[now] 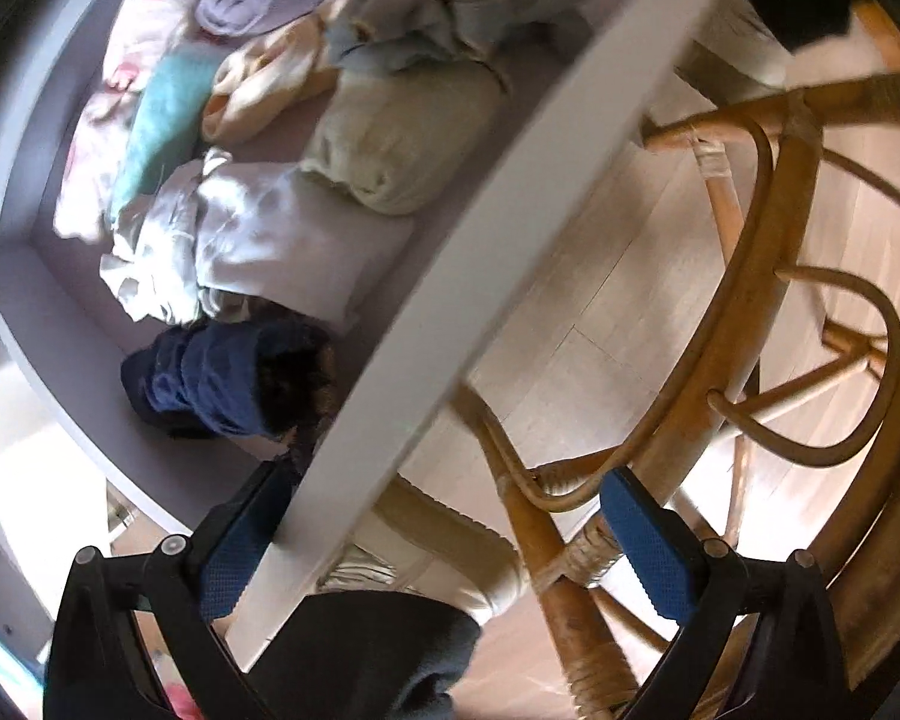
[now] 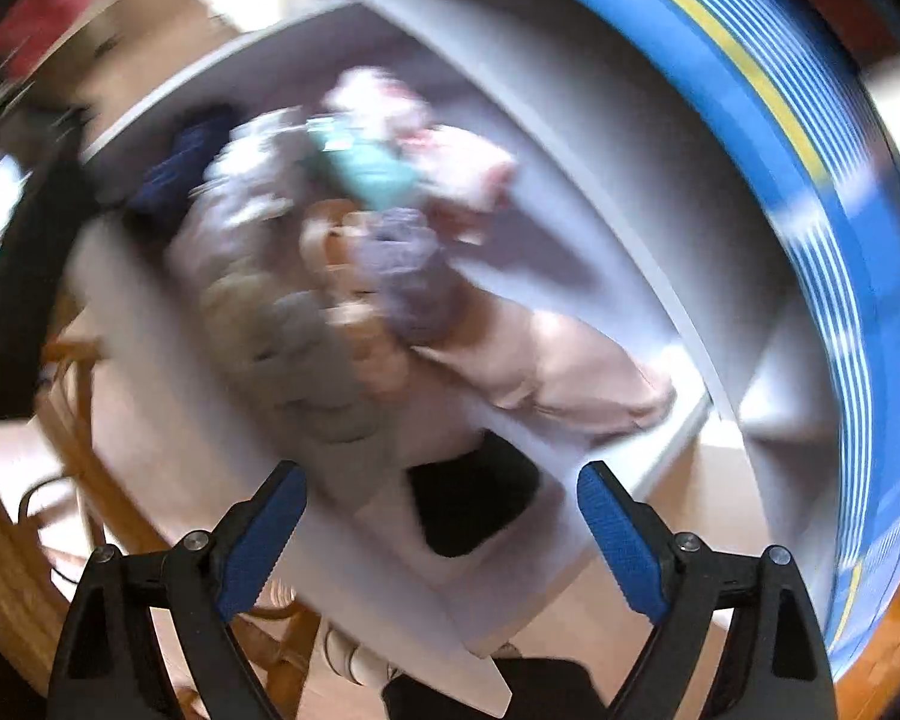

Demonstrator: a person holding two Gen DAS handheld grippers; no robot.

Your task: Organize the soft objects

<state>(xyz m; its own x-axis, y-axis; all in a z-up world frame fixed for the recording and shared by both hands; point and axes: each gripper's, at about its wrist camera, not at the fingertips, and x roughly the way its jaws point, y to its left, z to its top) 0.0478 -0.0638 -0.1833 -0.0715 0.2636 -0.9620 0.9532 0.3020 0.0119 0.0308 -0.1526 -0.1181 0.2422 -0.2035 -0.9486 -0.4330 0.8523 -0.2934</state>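
Note:
An open white drawer (image 1: 486,222) holds several rolled and folded soft clothes: a navy roll (image 1: 210,381), a white bundle (image 1: 252,240), a beige roll (image 1: 390,138), a teal roll (image 1: 162,126) and pale blue cloth (image 1: 426,12). My left gripper (image 1: 444,534) is open and empty, straddling the drawer's front edge. The right wrist view is blurred; it shows the same drawer (image 2: 624,276) with clothes, a pink garment (image 2: 558,366) and a black item (image 2: 474,498). My right gripper (image 2: 441,534) is open and empty above the drawer's near corner.
A rattan chair (image 1: 744,324) stands on the pale wood floor (image 1: 582,312) right beside the drawer. Dark fabric (image 1: 366,654) lies below the left gripper. A blue, yellow-striped surface (image 2: 810,138) curves along the right of the right wrist view.

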